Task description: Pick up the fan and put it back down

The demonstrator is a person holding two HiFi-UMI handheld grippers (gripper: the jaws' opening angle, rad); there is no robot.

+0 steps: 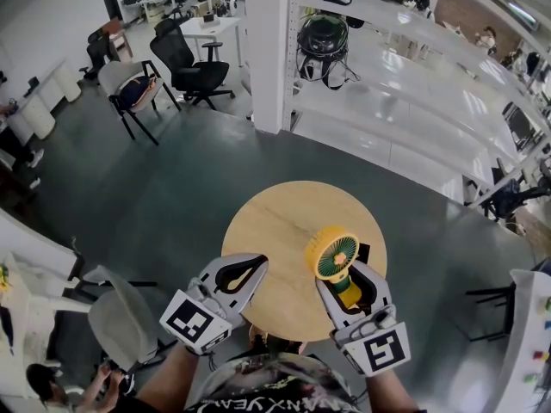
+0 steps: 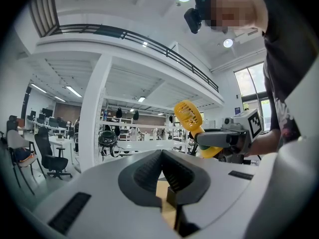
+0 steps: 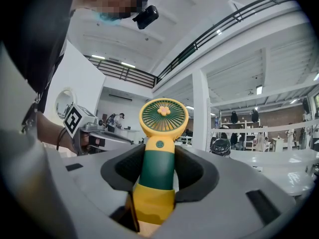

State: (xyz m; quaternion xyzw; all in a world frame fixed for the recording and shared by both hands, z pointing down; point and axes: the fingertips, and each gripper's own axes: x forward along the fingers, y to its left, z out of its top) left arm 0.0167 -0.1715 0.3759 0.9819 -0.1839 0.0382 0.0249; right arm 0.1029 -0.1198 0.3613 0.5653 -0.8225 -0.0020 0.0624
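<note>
- Closest to the head camera are the person's forearms, one hand-held gripper in each, with the marker cubes towards the body and the jaws pointing away over the table.
- Left hand-held gripper (image 1: 255,263): in its own view the jaws are pressed together at the tips with nothing between them. It hangs over the near left part of the table, well apart from the fan. I judge it is parked there as a spare, since the fan needs only one gripper.
- Right hand-held gripper (image 3: 159,158): its jaws are partly apart and clamped on the fan's green handle, one dark pad on each side. The grip sits low on the handle, probably to keep the jaws off the blade cage.
- Fan (image 3: 163,116): small and hand-held, with a round yellow cage, green blades, a green handle and a yellow base. It stands roughly upright in the jaws, leaning a little to the left in the left gripper view. From above it sits over the near right part of the table.
- Its base appears to be raised off the tabletop, though no view shows the gap plainly. If so, the lift looks done and the set-down is not yet done.
- Table (image 1: 275,222): round, pale wood, with no other object visible on it.
- Beyond it lie a dark floor, a white pillar (image 1: 267,50) and a black office chair (image 1: 194,63).
</note>
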